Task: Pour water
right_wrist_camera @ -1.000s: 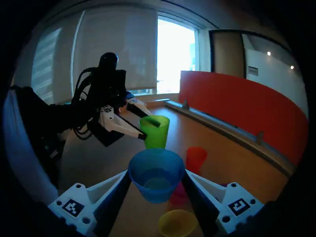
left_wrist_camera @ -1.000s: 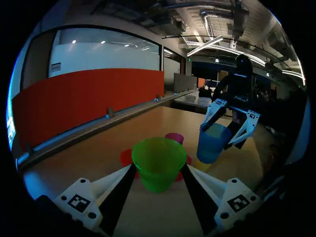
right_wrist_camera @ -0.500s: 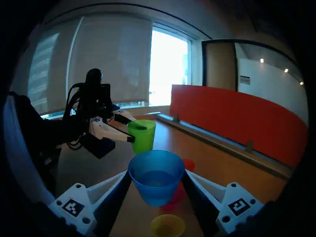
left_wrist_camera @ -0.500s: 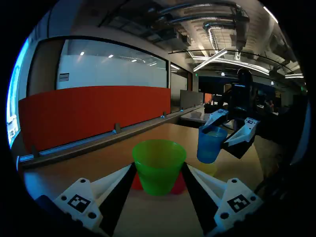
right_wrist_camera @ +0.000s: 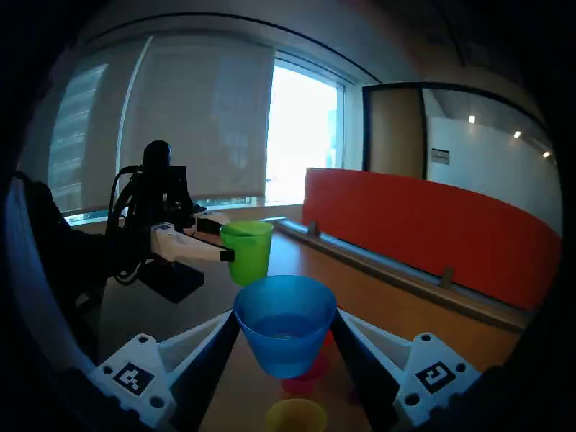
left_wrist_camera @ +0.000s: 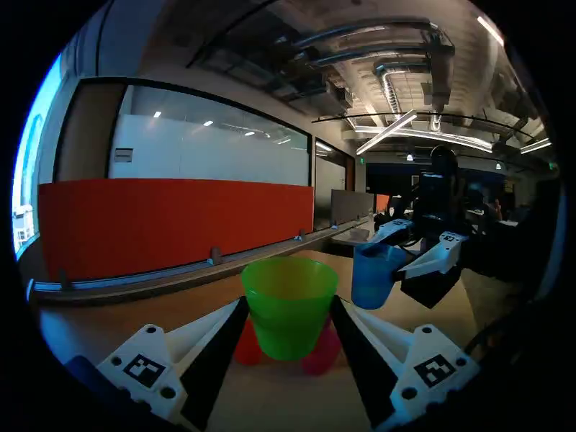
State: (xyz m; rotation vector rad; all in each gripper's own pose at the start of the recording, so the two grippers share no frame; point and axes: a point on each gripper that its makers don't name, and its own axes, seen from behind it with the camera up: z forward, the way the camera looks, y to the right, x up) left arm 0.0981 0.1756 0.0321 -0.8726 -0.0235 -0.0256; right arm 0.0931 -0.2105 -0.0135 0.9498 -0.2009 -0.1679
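While both cups are rising off the surface [left_wrist_camera: 144, 309], the left gripper view is tipping up, so more ceiling is showing than a second ago. The left gripper [left_wrist_camera: 289, 311] is squeezing the green cup [left_wrist_camera: 289, 320] tight between its jaws and holding it up straight. A red cup [left_wrist_camera: 247, 347] and a pink cup [left_wrist_camera: 322, 353] are peeking out from behind it, lower down than before. The right gripper [left_wrist_camera: 380, 261] is holding the blue cup [left_wrist_camera: 371, 277] in the air, just beside the green one and a bit farther back. I think the two cups are getting lined up for pouring, but no water is going across yet.

Looking through the right gripper view, the right gripper's jaws are clenching the blue cup on both sides. Water [right_wrist_camera: 284, 327] is sitting flat inside it, so it is not tipping yet. The green cup is floating farther off and to the left, and it is looking higher than a second ago.

Some things are hiding. The inside of the green cup is not showing in either view, so I cannot tell if it is empty. The yellow cup [right_wrist_camera: 295, 416] is getting cut off at the bottom. The hands holding the grippers are too dark to make out.
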